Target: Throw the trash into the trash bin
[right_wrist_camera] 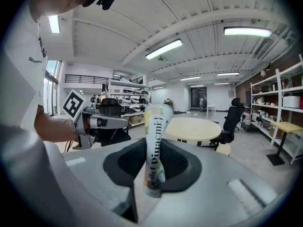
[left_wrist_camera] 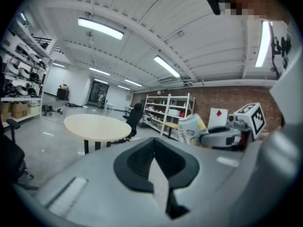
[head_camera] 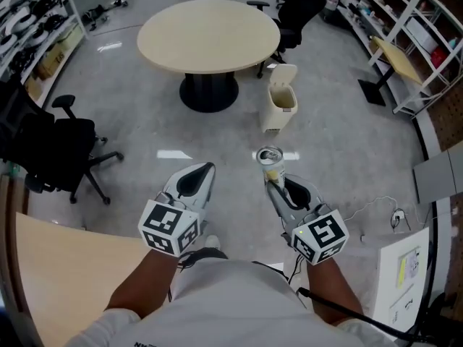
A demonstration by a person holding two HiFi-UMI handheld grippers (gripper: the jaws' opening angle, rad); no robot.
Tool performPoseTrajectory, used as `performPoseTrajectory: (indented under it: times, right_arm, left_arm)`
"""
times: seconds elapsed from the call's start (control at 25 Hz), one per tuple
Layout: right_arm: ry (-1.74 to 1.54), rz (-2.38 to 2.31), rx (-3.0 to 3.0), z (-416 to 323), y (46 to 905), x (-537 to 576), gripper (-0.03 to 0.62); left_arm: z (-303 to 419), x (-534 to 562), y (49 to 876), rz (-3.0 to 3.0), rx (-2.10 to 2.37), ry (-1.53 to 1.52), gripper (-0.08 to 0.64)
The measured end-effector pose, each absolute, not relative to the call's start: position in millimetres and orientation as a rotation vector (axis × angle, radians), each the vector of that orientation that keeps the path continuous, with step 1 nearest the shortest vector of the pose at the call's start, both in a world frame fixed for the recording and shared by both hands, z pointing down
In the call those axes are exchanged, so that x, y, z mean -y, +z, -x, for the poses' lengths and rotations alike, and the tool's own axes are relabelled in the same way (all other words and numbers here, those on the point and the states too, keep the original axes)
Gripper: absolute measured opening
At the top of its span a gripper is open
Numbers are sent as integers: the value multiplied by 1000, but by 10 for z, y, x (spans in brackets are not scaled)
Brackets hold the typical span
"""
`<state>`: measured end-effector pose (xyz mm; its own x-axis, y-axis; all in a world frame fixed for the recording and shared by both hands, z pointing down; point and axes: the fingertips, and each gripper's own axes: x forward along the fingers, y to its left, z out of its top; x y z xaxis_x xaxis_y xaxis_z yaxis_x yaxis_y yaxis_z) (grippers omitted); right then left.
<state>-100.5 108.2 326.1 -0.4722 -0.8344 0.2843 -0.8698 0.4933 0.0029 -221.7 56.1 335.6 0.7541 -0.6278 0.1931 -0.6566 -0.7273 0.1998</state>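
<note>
Two grippers are before you: your right gripper [head_camera: 272, 183] is clamped on the flattened can [head_camera: 270, 162], and your left gripper [head_camera: 205, 170] has its jaws together. Only the head view shows the whole trash bin [head_camera: 279, 100], on the floor beside the round table [head_camera: 208, 35].

Bare floor [head_camera: 217, 139] lies open straight ahead up to the bin [head_camera: 277, 110], whose lid [head_camera: 283, 74] is up. A round surface [head_camera: 208, 35] stands just behind the bin, to its left. An office chair [head_camera: 69, 150] obstructs the left side. Shelving [head_camera: 405, 42] and a loose cable [head_camera: 372, 207] bound the right.
</note>
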Motion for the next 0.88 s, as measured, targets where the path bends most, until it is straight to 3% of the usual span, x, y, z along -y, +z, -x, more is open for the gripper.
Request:
performPoseTrajectory:
  times: [0.88]
  right_arm:
    - [243,-1793,2268,559,3165,-914,86]
  left_arm:
    - [1917,-185,3438,-2775,694,203,8]
